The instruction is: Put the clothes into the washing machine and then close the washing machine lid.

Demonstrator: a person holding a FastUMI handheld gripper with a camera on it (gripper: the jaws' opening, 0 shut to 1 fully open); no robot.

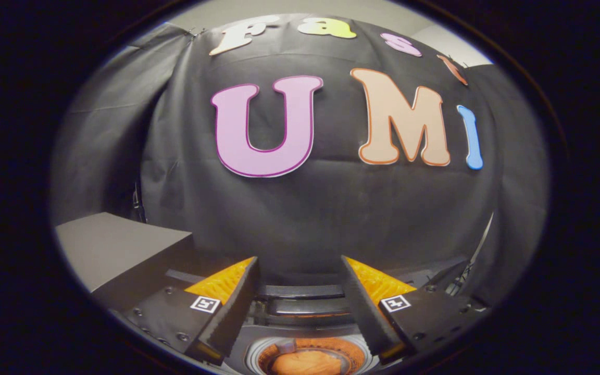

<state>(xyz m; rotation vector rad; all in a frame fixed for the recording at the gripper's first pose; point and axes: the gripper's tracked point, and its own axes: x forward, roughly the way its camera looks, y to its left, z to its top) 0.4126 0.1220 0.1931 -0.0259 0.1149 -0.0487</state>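
Tool (300, 271) held open above the washing machine (305, 307), nothing between its fingers.

The two fingers (232, 307) stand well apart and point toward the black cloth wall (331, 208) of the booth; no item is pressed by either one. Below and between the finger bases lies the round drum opening (308, 357) of the washing machine, ringed by a pale rim. Inside it sits an orange-tan bundle of clothes (305, 363), only partly visible. Dark ridged parts of the machine's top run across just ahead of the opening, between the fingers; whether these belong to the lid cannot be told. A grey box-like block (117, 245) stands beside the machine, off the left finger.
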